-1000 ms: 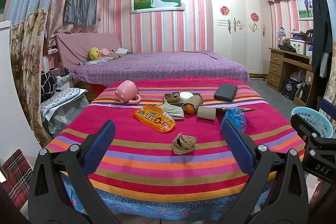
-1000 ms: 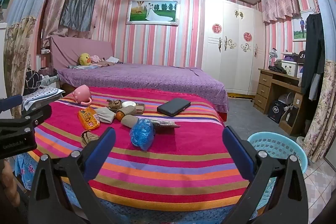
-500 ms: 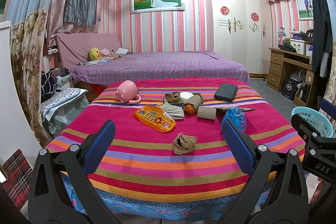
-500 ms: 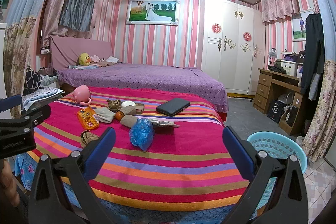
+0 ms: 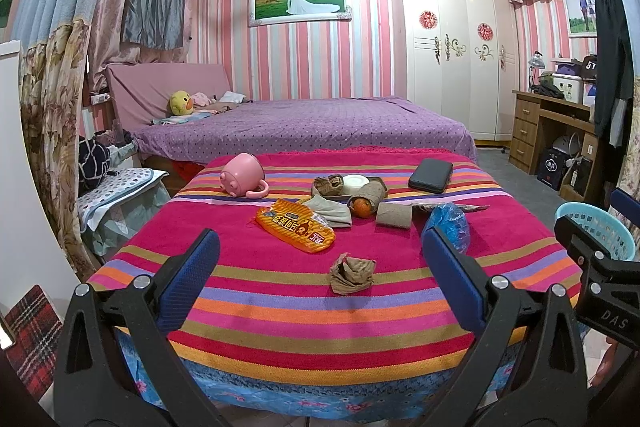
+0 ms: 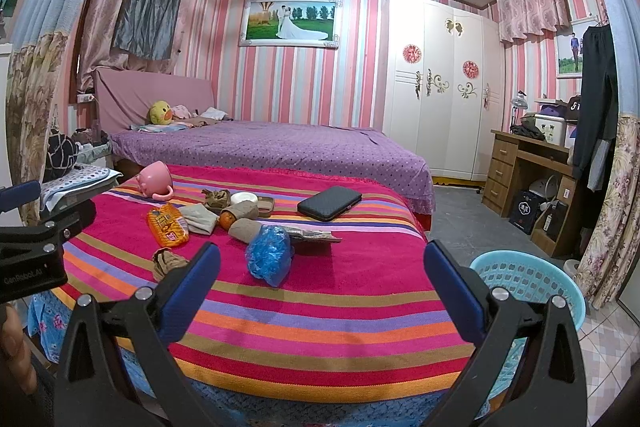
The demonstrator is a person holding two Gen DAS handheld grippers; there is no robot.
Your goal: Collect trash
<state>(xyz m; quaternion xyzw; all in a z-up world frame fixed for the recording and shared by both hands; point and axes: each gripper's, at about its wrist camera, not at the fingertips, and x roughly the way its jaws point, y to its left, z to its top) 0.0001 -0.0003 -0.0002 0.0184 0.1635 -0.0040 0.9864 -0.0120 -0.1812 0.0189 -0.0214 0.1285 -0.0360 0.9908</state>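
Trash lies on a striped table cover [image 5: 280, 311]: a crumpled brown paper wad [image 5: 352, 273] [image 6: 168, 263], an orange snack wrapper [image 5: 296, 225] [image 6: 167, 227], a crumpled blue plastic bag [image 5: 448, 223] [image 6: 269, 254], a cardboard roll [image 5: 394, 215], an orange [image 5: 360, 207] and paper scraps. A light-blue basket [image 6: 532, 283] [image 5: 600, 231] stands on the floor right of the table. My left gripper [image 5: 320, 283] is open and empty, before the table's near edge. My right gripper [image 6: 322, 285] is open and empty, over the table's near right part.
A pink mug [image 5: 242, 175] lies on its side at the table's far left. A black case [image 5: 430, 175] lies at the far right. A purple bed [image 5: 304, 127] stands behind the table, a wooden desk [image 6: 532, 171] to the right.
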